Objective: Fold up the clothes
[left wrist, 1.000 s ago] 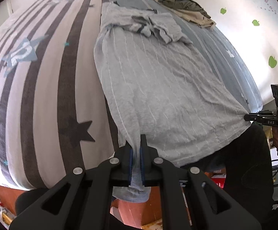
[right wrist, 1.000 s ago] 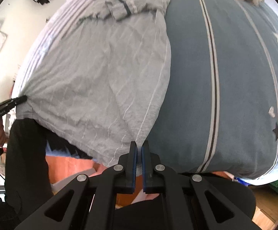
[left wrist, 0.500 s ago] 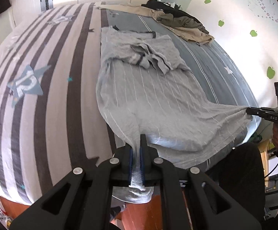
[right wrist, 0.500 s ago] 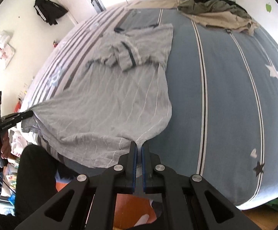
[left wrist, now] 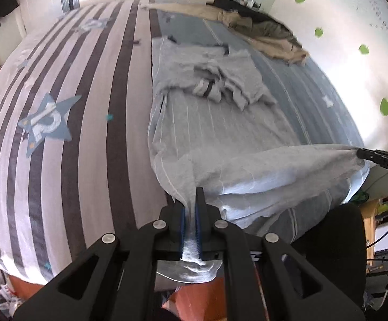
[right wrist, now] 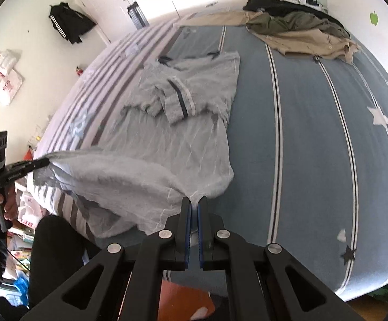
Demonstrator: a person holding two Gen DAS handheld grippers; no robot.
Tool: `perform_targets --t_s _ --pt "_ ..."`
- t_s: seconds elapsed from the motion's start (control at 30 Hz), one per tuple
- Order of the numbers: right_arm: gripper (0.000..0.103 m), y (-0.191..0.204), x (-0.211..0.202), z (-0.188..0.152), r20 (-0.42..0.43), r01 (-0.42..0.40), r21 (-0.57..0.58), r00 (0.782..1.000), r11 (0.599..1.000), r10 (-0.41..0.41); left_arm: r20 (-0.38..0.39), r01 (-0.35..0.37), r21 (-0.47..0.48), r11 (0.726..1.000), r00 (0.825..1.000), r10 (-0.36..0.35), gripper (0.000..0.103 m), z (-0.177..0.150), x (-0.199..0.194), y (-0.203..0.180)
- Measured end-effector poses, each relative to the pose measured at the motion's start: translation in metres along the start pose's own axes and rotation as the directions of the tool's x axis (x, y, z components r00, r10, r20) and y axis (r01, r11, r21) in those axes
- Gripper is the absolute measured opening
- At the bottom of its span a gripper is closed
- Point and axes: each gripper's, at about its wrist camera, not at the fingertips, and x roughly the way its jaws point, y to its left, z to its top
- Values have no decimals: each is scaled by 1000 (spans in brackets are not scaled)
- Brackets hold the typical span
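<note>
The grey shirt (left wrist: 220, 139) lay on the striped bed (left wrist: 60, 133), its near hem lifted off the bedding, with the left gripper (left wrist: 190, 214) clamped on one hem corner and the right gripper (right wrist: 194, 222) clamped on the other. A pile of clothes (right wrist: 300, 32) sat far off on the bed, and a black jacket (right wrist: 68, 24) hung on the left wall. The sleeves were bunched over the chest, and the person's dark-clad leg (right wrist: 57, 254) hid the bed's near edge.

You're standing at the foot of the bed (left wrist: 68, 160), with the shirt (left wrist: 220, 123) lying lengthwise on it, collar end far from you. Its sleeves are lying folded across the chest. Your left gripper (left wrist: 190, 208) and right gripper (right wrist: 194, 219) are pinching the two near hem corners, lifting that edge off the bed. A clothes pile (right wrist: 300, 32) is sitting beyond the shirt, at the far right corner.
</note>
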Motion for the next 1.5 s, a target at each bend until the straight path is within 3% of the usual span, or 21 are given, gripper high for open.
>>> perform_targets --t_s 0.27,0.4,0.5,0.63,0.8,1.03,1.1,1.17,1.23,1.27,1.33,1.4,1.5 --pt "4 10 -8 -48 -59 -9 -9 998 1000 9 -22 22 52 998 1000 -21 5 -39 -15 -19" --pt "4 13 -16 -54 -55 -7 -8 998 1000 6 -12 35 38 999 999 -35 5 -32 -27 -21" --pt "4 14 -20 -48 -49 6 -10 999 1000 -6 6 7 49 999 1000 -7 5 -18 -28 -19" --pt "4 5 -6 -39 -103 37 5 994 999 -36 -81 -20 18 1000 997 22 5 -12 2 -4" --pt "4 -11 47 -59 -251 65 17 966 998 -58 -262 -29 -38 999 965 18 5 -52 66 14" --pt "5 -23 113 -98 -438 121 11 893 993 -104 -396 -54 -69 996 918 22 7 -104 109 21" --pt "7 -22 116 -103 -458 135 -11 880 991 -125 -371 -74 -30 997 927 57 14 -104 103 21" --pt "23 -23 109 -104 -455 157 -22 878 987 -150 -316 -113 8 994 942 110 23 -101 92 21" --pt "38 -24 102 -104 -444 183 -34 878 983 -178 -262 -117 2 993 958 114 33 -96 80 26" --pt "39 -26 95 -101 -422 197 -35 886 980 -193 -238 -101 -16 995 967 94 38 -93 76 31" --pt "45 -31 85 -94 -375 202 -14 907 979 -192 -180 -64 -74 995 982 50 61 -86 69 43" --pt "48 -35 82 -86 -346 197 5 920 980 -183 -117 -28 -123 992 993 14 71 -80 64 55" --pt "48 -39 88 -75 -301 139 38 946 990 -122 -88 23 -169 985 995 -38 71 -67 76 73"
